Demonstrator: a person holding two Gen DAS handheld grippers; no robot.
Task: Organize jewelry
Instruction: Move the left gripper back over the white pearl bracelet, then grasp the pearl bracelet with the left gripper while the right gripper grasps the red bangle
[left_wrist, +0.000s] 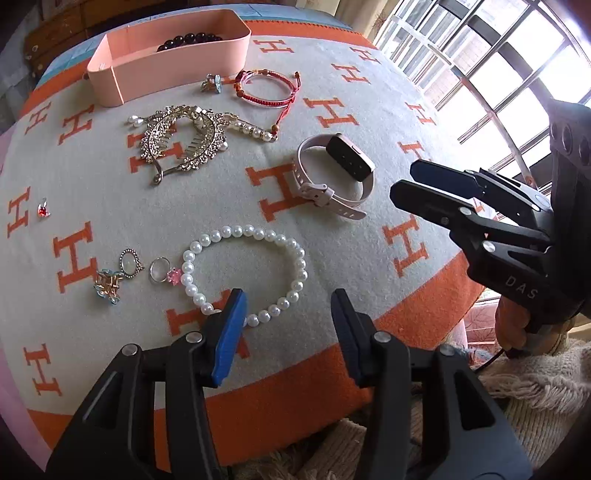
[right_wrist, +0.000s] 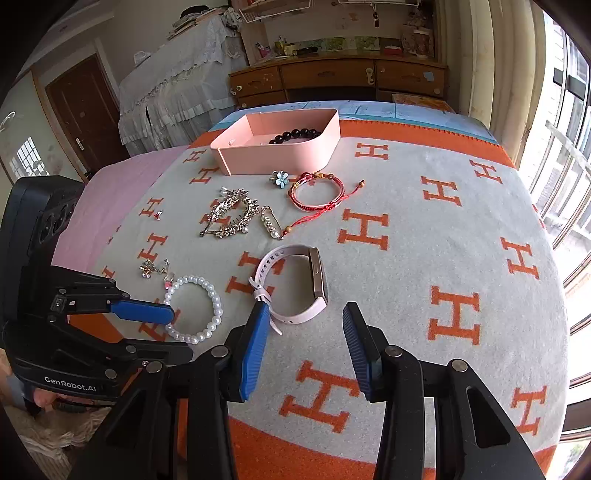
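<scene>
Pearl bracelet (left_wrist: 246, 274) lies near blanket's (left_wrist: 369, 92) edge.

Surface: bed under cream blanket (right_wrist: 406, 258) with orange H pattern. Directly on it — pink box (right_wrist: 280, 157) at far edge, red cord bracelet (right_wrist: 317, 195), gold hair comb (right_wrist: 231, 218), pink watch (right_wrist: 295, 284), pearl bracelet (right_wrist: 194, 310), small rings (left_wrist: 144, 269) beside it — all separate.

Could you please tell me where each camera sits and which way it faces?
Left wrist: on the left gripper, facing forward over the pearl bracelet; its open fingers and the right gripper show.
Right wrist: on the right gripper, facing the watch; left gripper shows.
Both share the pink box.
</scene>
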